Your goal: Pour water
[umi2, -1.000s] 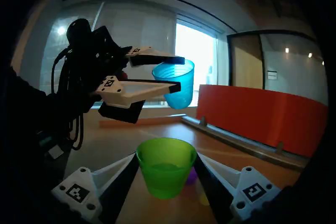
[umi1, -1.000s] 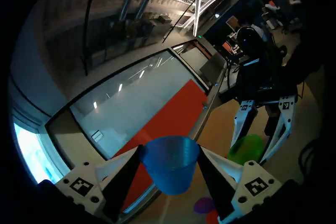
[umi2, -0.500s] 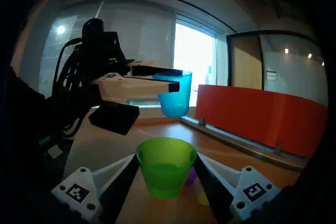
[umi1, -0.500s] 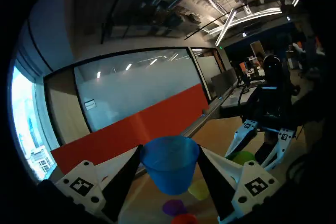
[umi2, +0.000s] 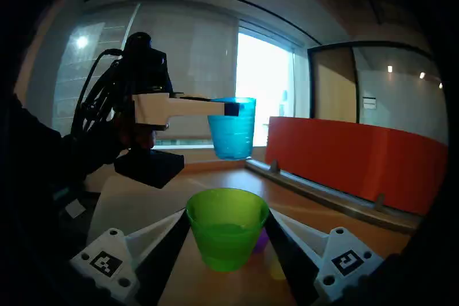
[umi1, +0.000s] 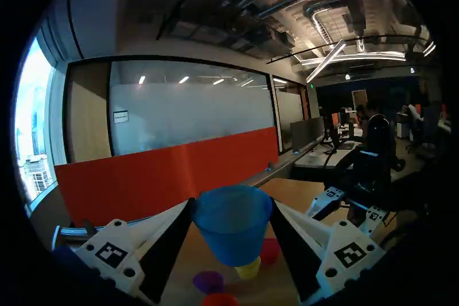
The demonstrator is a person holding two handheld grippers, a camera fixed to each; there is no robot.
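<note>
My left gripper point(umi1: 232, 231) is shut on a blue plastic cup point(umi1: 232, 230), held upright above the wooden table. From the right gripper view that blue cup point(umi2: 232, 128) hangs level in the air, up and to the left, clamped by the left gripper point(umi2: 229, 109) with a hand behind it. My right gripper point(umi2: 228, 231) is shut on a green cup point(umi2: 227, 227) with water in its lower part, held upright low over the table. In the left gripper view the right gripper point(umi1: 347, 205) stands farther off at the right.
Small purple point(umi1: 207, 281), yellow point(umi1: 248, 270) and red point(umi1: 268, 250) cups sit on the wooden table point(umi2: 321, 225) below the blue cup. An orange partition point(umi2: 356, 159) with a metal rail runs along the table's far side. A bright window is behind.
The left gripper has rotated the blue cup from tilted back to upright and level. The green cup in the right gripper has stayed still.
</note>
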